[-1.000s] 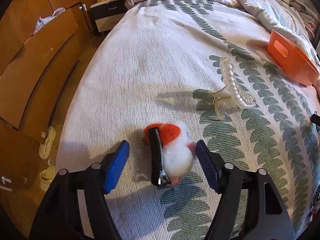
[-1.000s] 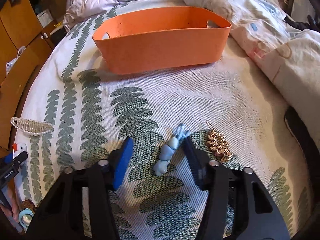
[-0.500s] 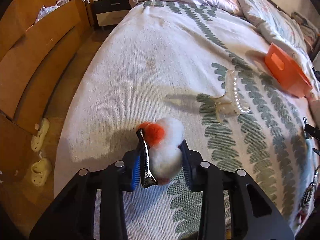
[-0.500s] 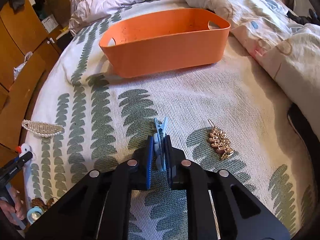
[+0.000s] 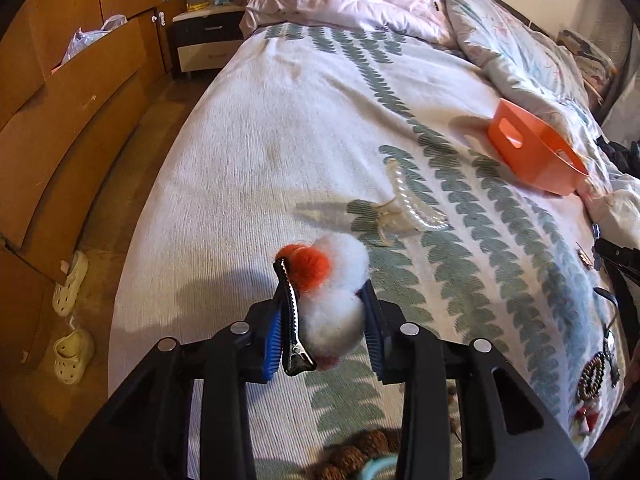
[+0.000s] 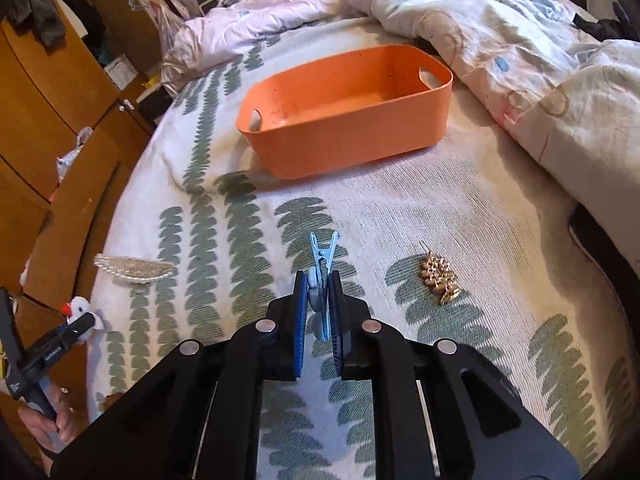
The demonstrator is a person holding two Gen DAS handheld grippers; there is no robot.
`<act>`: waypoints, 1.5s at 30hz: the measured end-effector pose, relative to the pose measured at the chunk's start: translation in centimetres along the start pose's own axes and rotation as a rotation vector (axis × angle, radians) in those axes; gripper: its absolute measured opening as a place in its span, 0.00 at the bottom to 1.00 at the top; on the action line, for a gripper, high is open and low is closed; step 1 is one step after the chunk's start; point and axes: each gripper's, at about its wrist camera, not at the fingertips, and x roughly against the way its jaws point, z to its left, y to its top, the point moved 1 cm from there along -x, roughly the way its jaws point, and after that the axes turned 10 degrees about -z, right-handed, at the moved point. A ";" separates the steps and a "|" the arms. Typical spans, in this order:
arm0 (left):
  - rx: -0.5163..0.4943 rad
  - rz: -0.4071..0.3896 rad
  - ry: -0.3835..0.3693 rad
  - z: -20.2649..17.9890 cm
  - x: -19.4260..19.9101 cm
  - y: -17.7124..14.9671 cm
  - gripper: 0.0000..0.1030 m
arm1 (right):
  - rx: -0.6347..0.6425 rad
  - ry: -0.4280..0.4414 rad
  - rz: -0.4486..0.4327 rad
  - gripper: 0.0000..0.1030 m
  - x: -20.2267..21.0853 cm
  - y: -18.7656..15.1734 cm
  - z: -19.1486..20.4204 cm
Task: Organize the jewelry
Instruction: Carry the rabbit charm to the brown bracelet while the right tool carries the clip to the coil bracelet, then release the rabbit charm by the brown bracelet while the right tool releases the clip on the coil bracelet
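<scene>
My left gripper [image 5: 322, 316] is shut on a fluffy white-and-orange hair clip [image 5: 332, 292] and holds it above the bed; it also shows in the right wrist view [image 6: 80, 314]. My right gripper [image 6: 318, 300] is shut on a light blue hair clip [image 6: 322, 264], lifted off the bedspread. An empty orange basket [image 6: 352, 136] stands beyond it, and shows far right in the left wrist view [image 5: 532, 152]. A pearl claw clip [image 5: 408, 204] lies ahead of the left gripper. A gold leaf-shaped clip [image 6: 438, 278] lies right of the right gripper.
A rumpled duvet [image 6: 500, 40] lies behind and right of the basket. More jewelry [image 5: 592, 376] lies at the bed's near right edge. A wooden wardrobe [image 5: 60, 120] and slippers [image 5: 72, 280] are on the left, beside the bed edge. A nightstand [image 5: 204, 44] stands at the back.
Both grippers closed on their clips on the bed, then lifted them. The right wrist view now looks down into the basket from higher up.
</scene>
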 end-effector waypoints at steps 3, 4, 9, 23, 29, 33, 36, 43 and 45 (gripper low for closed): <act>-0.001 -0.014 -0.006 -0.3 1.2 -0.2 0.33 | -0.003 0.018 -0.011 0.12 1.5 -0.1 0.4; -0.003 -0.021 -0.007 -0.4 1.7 -0.3 0.33 | -0.002 0.024 -0.017 0.12 2.2 -0.2 0.5; -0.010 -0.042 -0.014 -1.0 4.3 -0.9 0.33 | 0.002 0.049 -0.029 0.12 5.2 -1.1 1.2; -0.036 -0.079 -0.013 -3.2 9.3 -3.4 0.33 | -0.002 0.079 -0.048 0.12 12.0 -5.8 2.0; -0.024 -0.055 0.002 -3.3 9.5 -5.0 0.34 | -0.025 0.061 -0.041 0.12 12.5 -8.1 1.1; -0.032 -0.046 0.011 -3.6 9.4 -6.0 0.34 | -0.033 0.039 -0.032 0.12 12.5 -9.2 0.6; -0.036 -0.037 0.011 -3.8 9.3 -6.4 0.37 | -0.031 0.015 -0.034 0.13 12.5 -9.5 0.3; -0.038 -0.033 0.015 -3.7 9.0 -6.4 0.39 | -0.044 -0.001 -0.017 0.13 11.9 -9.6 -0.5; -0.034 -0.033 0.010 -3.7 9.0 -6.4 0.39 | -0.042 -0.002 -0.020 0.15 11.9 -9.5 -0.5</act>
